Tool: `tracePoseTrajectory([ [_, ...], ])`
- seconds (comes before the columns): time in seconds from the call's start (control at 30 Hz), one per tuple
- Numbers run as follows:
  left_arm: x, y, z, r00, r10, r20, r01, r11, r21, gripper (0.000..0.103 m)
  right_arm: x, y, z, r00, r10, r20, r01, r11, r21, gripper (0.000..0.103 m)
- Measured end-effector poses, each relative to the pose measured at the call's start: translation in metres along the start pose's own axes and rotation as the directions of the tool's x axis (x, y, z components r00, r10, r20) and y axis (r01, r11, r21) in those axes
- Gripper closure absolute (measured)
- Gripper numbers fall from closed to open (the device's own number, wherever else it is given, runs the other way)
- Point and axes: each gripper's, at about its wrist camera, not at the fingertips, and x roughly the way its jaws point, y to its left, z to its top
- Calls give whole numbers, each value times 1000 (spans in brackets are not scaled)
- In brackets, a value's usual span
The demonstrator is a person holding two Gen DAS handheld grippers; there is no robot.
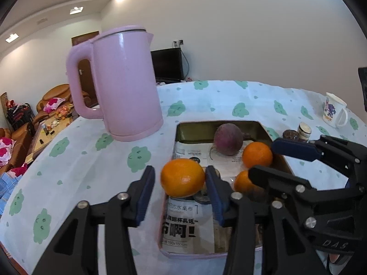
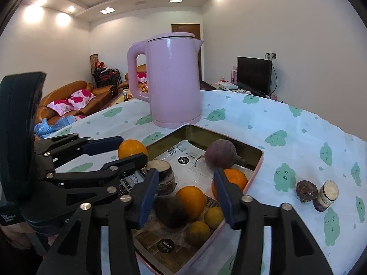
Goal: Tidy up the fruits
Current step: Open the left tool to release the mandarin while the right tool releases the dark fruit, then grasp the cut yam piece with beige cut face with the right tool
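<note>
The left gripper [image 1: 180, 170] stands open. An orange [image 1: 182, 177] sits between its blue pads at the near left rim of the tray [image 1: 263, 128]. The right pad is at its skin and a gap shows on the other side. Whether the fruit rests on the rim cannot be told.

The right wrist view shows the near end of the tray, which the left view hides behind fingers. The right gripper [image 2: 186, 171] is open too, over that near end. A second orange [image 2: 191, 200] and a dark fuzzy lump [image 2: 169, 210] lie below and between its pads, touching neither. Two small yellow-green citrus [image 2: 214, 217] lie just beside them against the tray's right wall. A cut pale-topped stub [image 2: 160, 174] stands near the left wall.

Further in, a third orange [image 1: 257, 154] lies by the right wall. Just beyond it is a purple root [image 1: 228, 138], near the far wall on the printed paper lining.

Outside the tray's right wall, on the tablecloth [image 1: 80, 160] with green cloud shapes, stand a dark round lump [image 2: 306, 191] and a small cut cylinder [image 2: 325, 196], side by side.

Only the left view takes in a white mug [image 1: 333, 111] toward the cloth's far right edge. A pink kettle [image 1: 123, 84] stands upright beyond the tray's far left corner. Behind the table are a dark screen [image 2: 253, 74] and, seen best from the right wrist, an orange sofa [image 2: 68, 96].
</note>
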Motion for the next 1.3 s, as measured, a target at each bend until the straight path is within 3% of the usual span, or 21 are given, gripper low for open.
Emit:
tracePoseTrajectory([
  [0.03,-2,1,1,1000,5,4,-5,1000,-6,37,-3,-2,1,1000,-3,5,3,1000,7,42],
  [0.13,-13,2,6,999,6,40,-5,1000,-24,20,-16,-6,5,999,-26,22,26,1000,-2,40],
  [0.37,-31,-39,22,992,-84,92,84,996,7,9,-64,-40,10,979,-202,34,204,976,-76,36],
  [0.53,-25,-85,31,987,-142,82,138,989,48,8,-83,-98,2,940,-342,-5,341,940,-28,35],
  [0.67,-13,-123,40,983,-172,70,168,984,67,5,-83,-147,-6,912,-405,-61,409,907,98,35],
  [0.87,20,-153,54,990,-136,35,134,989,62,5,-55,-188,-10,914,-388,-117,405,887,223,35],
  [0.93,27,-152,54,993,-120,15,119,992,50,5,-44,-192,-10,926,-356,-129,377,895,238,35],
  [1.07,26,-149,57,997,-58,59,55,997,49,3,-21,-191,-9,936,-317,-153,347,905,247,35],
  [1.2,28,-134,58,998,17,67,-18,1000,13,1,-6,-189,-9,931,-315,-183,352,906,233,35],
  [1.3,30,-126,58,997,31,66,-32,999,2,1,1,-193,-11,924,-317,-213,364,901,237,35],
])
